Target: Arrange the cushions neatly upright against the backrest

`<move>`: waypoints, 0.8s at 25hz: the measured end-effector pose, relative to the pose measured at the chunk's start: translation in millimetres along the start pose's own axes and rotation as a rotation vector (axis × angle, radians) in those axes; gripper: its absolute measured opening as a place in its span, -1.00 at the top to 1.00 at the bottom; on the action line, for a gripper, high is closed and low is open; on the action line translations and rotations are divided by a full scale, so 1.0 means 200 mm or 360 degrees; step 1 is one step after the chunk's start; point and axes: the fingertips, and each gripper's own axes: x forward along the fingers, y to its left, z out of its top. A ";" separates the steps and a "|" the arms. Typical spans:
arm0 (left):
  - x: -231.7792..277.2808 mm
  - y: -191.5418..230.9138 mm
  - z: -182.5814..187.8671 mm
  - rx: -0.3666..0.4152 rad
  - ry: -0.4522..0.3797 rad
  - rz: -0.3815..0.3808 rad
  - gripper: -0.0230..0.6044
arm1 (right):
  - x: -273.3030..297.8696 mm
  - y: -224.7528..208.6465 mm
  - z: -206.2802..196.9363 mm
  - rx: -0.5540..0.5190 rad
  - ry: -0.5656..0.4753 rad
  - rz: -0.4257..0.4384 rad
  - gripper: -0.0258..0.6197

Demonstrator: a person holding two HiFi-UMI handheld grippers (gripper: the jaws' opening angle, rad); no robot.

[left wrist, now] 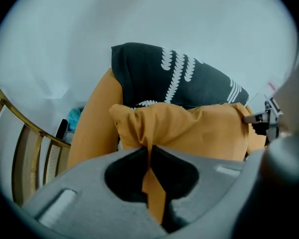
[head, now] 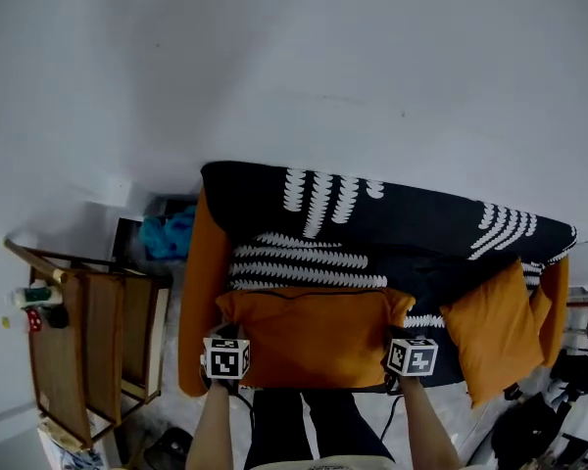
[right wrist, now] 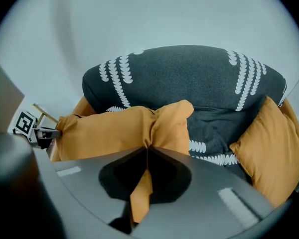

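An orange cushion (head: 314, 336) hangs stretched between my two grippers in front of a small sofa draped in a black throw with white leaf print (head: 392, 213). My left gripper (head: 227, 360) is shut on the cushion's left edge, the cloth (left wrist: 150, 151) pinched between its jaws. At the cushion's right edge my right gripper (head: 412, 357) is likewise shut on the fabric (right wrist: 148, 143). A second orange cushion (head: 495, 331) leans at the sofa's right end, also seen in the right gripper view (right wrist: 269, 148).
The sofa has orange arms (head: 204, 292). A wooden side table (head: 88, 351) with small bottles stands to the left, with a blue cloth (head: 167, 235) behind it. Dark equipment (head: 559, 399) lies at the right. A white wall rises behind.
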 end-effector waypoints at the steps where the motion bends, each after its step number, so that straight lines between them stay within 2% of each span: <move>1: -0.04 -0.01 -0.01 0.0005 0.0001 -0.0002 0.86 | -0.04 0.01 -0.02 -0.0001 -0.0006 0.0000 0.86; 6: -0.23 -0.06 -0.07 -0.0061 -0.0042 -0.0037 0.88 | -0.23 0.06 -0.09 -0.0027 -0.0049 0.0028 0.87; 10: -0.36 -0.05 0.01 -0.0027 -0.0142 0.0009 0.88 | -0.35 0.13 -0.01 -0.0099 -0.0139 0.0021 0.87; 14: -0.43 -0.07 0.19 0.0005 -0.0232 0.0003 0.88 | -0.43 0.13 0.15 -0.0094 -0.0251 0.0005 0.87; 20: -0.46 -0.07 0.58 0.0138 -0.0378 -0.0022 0.88 | -0.47 0.09 0.46 -0.0143 -0.0391 -0.0015 0.87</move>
